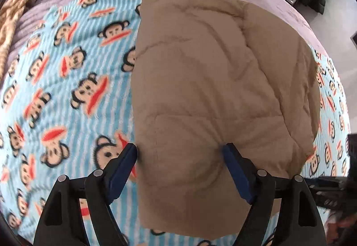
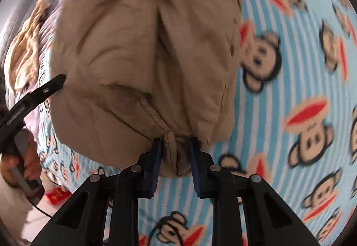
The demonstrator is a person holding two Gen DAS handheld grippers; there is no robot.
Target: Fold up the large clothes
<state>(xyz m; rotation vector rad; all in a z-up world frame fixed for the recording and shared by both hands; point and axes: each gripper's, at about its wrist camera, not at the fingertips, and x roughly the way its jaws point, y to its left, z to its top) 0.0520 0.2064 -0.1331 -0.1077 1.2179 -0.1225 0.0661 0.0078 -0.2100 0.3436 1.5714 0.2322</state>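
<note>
Tan padded jacket (image 2: 142, 56) lies half folded: your right gripper (image 2: 176, 154) pinches its hem, your left gripper (image 1: 180, 156) is spread wide over it, so next carry the hem across.

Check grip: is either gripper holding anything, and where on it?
The right gripper pinches a bunched fold at the near edge of the tan padded jacket. The left gripper straddles the jacket's near left part, jaws wide; no clear grip.

Your tan padded coat (image 2: 145, 56) runs off the right-wrist frame's top edge; the monkey-print blanket (image 2: 301, 89) blurs at right.
</note>
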